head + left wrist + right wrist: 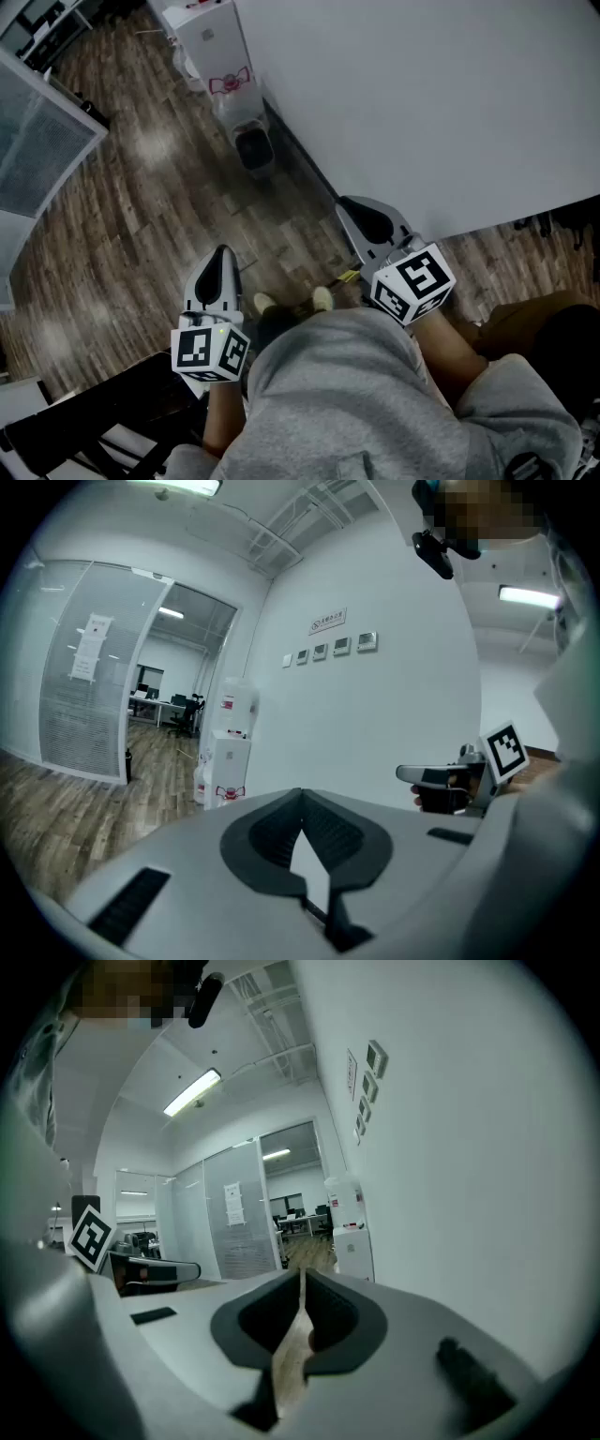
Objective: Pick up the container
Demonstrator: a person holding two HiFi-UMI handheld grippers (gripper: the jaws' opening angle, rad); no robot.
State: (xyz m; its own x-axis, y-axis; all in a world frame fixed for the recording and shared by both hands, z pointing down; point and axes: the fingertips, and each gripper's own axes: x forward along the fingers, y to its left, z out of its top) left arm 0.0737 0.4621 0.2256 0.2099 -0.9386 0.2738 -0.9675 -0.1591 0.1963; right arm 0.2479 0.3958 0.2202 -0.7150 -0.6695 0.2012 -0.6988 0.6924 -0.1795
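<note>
Head view shows two grippers held out over a wood floor [141, 216] by a white wall [422, 94], the left gripper [222, 253] and the right gripper [354, 206] apart from each other and each tipped slightly downward. Left gripper view and right gripper view each show the jaws clenched together at the tips with nothing between them. Which thing is the container cannot be told; a dark bin [253, 148] stands on the floor against the wall, near a white dispenser [214, 42] and well ahead of both grippers.
</note>
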